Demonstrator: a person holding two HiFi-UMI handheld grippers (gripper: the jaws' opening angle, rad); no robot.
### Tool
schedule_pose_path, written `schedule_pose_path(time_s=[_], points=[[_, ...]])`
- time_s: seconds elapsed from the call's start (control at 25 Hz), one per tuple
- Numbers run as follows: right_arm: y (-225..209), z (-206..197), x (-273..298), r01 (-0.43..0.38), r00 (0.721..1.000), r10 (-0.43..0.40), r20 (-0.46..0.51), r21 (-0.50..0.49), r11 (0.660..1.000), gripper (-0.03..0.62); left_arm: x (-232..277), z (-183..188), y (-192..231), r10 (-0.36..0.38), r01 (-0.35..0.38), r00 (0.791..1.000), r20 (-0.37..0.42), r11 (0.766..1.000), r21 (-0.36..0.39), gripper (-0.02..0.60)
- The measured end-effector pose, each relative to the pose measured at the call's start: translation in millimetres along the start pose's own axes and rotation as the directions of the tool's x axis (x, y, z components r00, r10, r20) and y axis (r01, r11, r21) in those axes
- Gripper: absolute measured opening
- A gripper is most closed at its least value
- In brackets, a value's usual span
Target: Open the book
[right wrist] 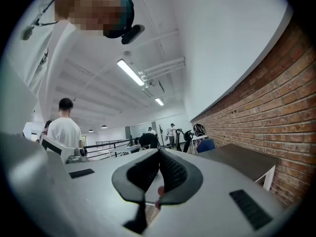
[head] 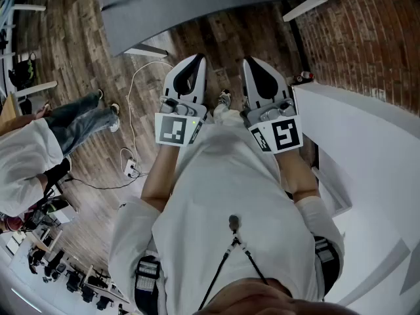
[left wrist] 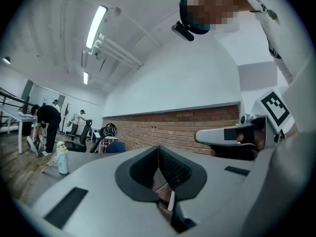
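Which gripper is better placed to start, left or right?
Neither clearly. The left gripper and right gripper sit side by side, level, jaws shut and empty, and no book shows. Maybe right: it is beside the white surface.

Left hand-held gripper (head: 194,59) beside right hand-held gripper (head: 252,63), over floor (head: 85,58).

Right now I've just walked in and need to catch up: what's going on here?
A person holds the left gripper and the right gripper level in front of the chest, side by side. Both sets of jaws are together and hold nothing. A dark table lies ahead, but I can make out no book in any view, so the opening has not begun.
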State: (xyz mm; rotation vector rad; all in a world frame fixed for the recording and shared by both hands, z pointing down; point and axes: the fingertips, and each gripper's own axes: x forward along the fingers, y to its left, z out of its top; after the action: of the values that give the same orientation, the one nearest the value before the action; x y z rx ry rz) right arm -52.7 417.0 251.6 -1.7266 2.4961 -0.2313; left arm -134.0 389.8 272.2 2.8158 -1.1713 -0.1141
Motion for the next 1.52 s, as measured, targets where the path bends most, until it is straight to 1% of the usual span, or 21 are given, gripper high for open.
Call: schedule_pose_path(time_s=[0.08, 0.2, 0.44, 0.64, 0.76, 0.92, 1.12, 1.32, 1.52], points=[[3.0, -3.7, -3.1, 0.003, 1.000, -0.003, -0.013, 0.015, 1.000, 0.035, -7.5, -5.7, -0.1, 0.010, -0.010, 1.000, -0.027, 1.000, -0.001, 0.023], [11.5, -8.2, 1.5, 0.005, 1.000, -0.005, -0.026, 0.012, 1.000, 0.035, -13.8, -8.5, 4.6, 0.003, -0.003, 0.999, -0.039, 1.000, -0.009, 0.023], [49.4, -8.7, 25.3, 0.001, 1.000, -0.001, -0.029, -0.008, 1.000, 0.035, -31.8, 0.6, 34.9, -0.024, 0.023, 0.999, -0.031, 1.000, -0.019, 0.023], [69.1, -1.6, 40.9, 0.022, 1.000, -0.023, -0.010, -0.025, 0.999, 0.035, -38.5, 13.2, 59.2, -0.041, 0.041, 0.999, -0.007, 0.999, -0.015, 0.023], [79.3, -2.2, 44.3, 0.034, 0.999, -0.034, -0.005, -0.026, 0.999, 0.035, -45.9, 16.7, 65.0, -0.055, 0.055, 0.998, 0.009, 0.998, -0.018, 0.023], [91.4, -1.9, 48.6, 0.043, 0.999, -0.043, 0.011, -0.002, 0.999, 0.035, -57.0, 20.5, 68.7, -0.087, 0.088, 0.996, 0.027, 0.996, -0.019, 0.023], [107.1, 3.6, 53.0, 0.067, 0.997, -0.066, 0.037, -0.029, 0.997, 0.035, -70.3, 29.1, 82.0, -0.102, 0.102, 0.995, 0.023, 0.995, -0.005, 0.023], [108.5, 8.2, 47.9, 0.090, 0.995, -0.089, 0.051, -0.024, 0.996, 0.036, -73.7, 31.5, 86.7, -0.119, 0.119, 0.993, 0.028, 0.993, 0.001, 0.023], [90.7, 8.8, 47.5, 0.097, 0.994, -0.095, 0.061, -0.031, 0.995, 0.037, -54.8, 28.5, 78.2, -0.126, 0.125, 0.992, 0.016, 0.992, 0.011, 0.023]])
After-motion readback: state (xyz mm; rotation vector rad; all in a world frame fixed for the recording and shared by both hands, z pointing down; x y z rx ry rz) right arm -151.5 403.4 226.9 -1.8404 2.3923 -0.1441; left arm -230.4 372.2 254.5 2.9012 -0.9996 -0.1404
